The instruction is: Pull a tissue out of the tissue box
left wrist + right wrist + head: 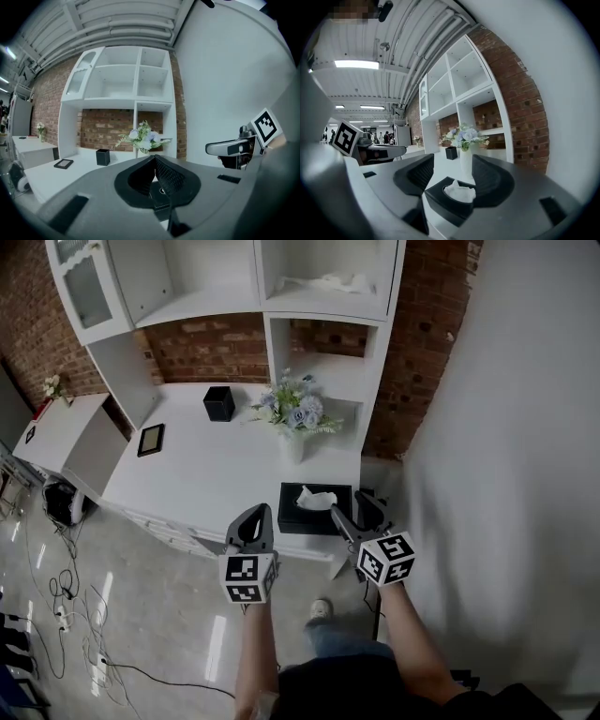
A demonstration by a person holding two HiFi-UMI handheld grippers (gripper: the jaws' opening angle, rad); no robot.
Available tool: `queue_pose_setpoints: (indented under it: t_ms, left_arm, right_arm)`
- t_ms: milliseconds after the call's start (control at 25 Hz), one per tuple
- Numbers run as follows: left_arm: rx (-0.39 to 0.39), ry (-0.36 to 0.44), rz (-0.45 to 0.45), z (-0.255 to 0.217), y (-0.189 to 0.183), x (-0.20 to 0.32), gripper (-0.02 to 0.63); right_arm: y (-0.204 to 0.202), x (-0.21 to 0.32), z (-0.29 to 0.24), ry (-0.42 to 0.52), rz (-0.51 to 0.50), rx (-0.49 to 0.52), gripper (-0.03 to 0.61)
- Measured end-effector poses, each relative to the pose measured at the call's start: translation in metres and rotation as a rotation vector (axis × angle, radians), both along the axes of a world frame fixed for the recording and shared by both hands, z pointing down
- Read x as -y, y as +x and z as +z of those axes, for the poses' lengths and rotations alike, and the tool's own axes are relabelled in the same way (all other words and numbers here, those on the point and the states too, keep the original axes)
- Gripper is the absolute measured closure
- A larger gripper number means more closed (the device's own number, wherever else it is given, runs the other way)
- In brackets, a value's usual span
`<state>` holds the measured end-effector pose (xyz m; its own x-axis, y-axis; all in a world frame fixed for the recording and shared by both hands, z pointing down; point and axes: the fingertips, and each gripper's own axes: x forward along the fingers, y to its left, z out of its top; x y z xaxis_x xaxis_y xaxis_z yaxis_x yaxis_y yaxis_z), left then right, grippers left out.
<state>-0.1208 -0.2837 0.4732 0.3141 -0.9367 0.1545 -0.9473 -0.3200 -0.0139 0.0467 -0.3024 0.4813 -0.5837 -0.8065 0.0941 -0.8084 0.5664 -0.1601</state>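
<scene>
Left gripper: jaws pressed together at the tips, nothing between them; it is held near the front edge of the white counter, just left of the tissue box. Right gripper: jaws wide apart, holding nothing; the tissue box shows low between them, untouched. Tissue box: black, rectangular, at the counter's front right by the edge; a white tissue stands crumpled out of its top slot. Behind it: white vase of blue and white flowers. Further left: black square holder; dark frame lying flat. Beyond: white shelf unit against a brick wall.
</scene>
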Motion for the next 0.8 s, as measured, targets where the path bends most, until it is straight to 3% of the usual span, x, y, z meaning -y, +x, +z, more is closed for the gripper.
queue_pose_setpoints:
  t_ms: [240, 800]
  left_arm:
    - [0.002, -0.024, -0.011, 0.007, -0.007, 0.053, 0.604]
    - [-0.012, -0.033, 0.051, -0.004, -0.002, 0.109, 0.604]
  right_arm:
    - [-0.010, 0.057, 0.010, -0.028, -0.018, -0.016, 0.339]
    - [-0.010, 0.100, 0.012, -0.073, 0.008, -0.034, 0.339]
